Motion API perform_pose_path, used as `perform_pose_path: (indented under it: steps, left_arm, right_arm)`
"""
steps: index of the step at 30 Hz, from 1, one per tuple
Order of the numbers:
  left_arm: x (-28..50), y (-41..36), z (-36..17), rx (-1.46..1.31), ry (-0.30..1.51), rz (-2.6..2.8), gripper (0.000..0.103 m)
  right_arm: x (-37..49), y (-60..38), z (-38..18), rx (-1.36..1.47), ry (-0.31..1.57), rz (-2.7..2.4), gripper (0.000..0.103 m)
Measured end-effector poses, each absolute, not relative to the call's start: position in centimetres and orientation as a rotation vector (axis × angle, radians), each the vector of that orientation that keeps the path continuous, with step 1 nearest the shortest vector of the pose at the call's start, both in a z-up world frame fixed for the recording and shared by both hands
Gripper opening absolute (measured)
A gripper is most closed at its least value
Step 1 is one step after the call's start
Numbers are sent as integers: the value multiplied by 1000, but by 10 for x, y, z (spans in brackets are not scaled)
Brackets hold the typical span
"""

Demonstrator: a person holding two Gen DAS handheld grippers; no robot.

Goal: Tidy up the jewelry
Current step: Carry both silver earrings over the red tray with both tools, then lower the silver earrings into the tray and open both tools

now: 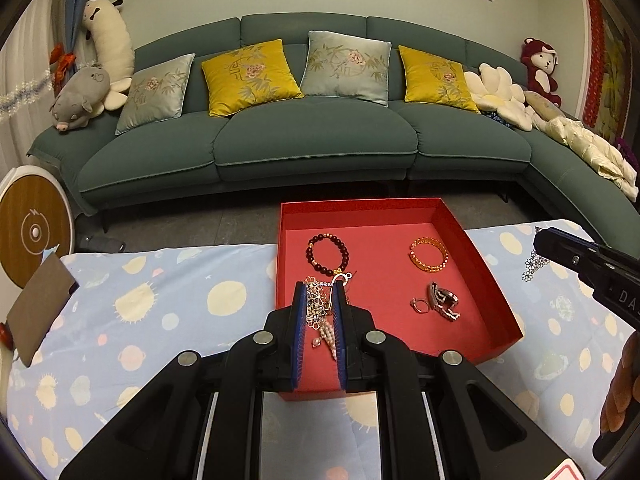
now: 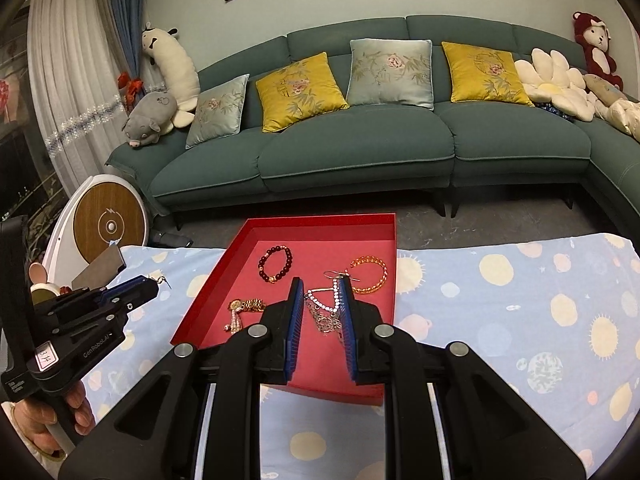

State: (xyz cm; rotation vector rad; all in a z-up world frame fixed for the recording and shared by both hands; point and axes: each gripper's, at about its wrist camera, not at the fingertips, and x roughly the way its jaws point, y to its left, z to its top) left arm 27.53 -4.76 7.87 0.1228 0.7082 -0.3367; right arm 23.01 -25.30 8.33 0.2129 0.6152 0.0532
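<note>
I am holding the left gripper (image 1: pixel 320 312) clamped on an earring (image 1: pixel 318 308) over the tray (image 1: pixel 496 280); the right gripper (image 2: pixel 320 312) is pinching a chain (image 2: pixel 326 312) there. Judgement: I should be releasing both low, clear of the bracelets (image 1: pixel 328 254).

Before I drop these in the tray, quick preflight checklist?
1. Left claw grip on left earring: ok, shut on it.
2. Right claw grip on right earring: ok, it dangles from the tip.
3. Landing spot in red tray: ok, bare floor between dark bead bracelet and orange bracelet.
4. Claws above tray: not ok, both look to hang over the tablecloth beside it.
5. Earrings a matched pair: cannot tell.
</note>
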Motion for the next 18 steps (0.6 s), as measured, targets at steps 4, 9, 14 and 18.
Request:
perform_pose_path:
  steps: [4, 9, 14, 18]
  left_arm:
    - [298, -55, 78, 108, 727, -337, 10]
    - [331, -66, 72, 74, 768, -341, 10]
    - [357, -77, 60, 45, 822, -358, 10]
    - [365, -86, 47, 60, 846, -359, 10]
  right_arm:
    - [251, -250, 83, 216, 617, 77, 17]
    - [283, -243, 76, 224, 641, 102, 17]
    - [313, -241, 62, 244, 690, 118, 17]
    - [329, -243, 48, 282, 727, 125, 17]
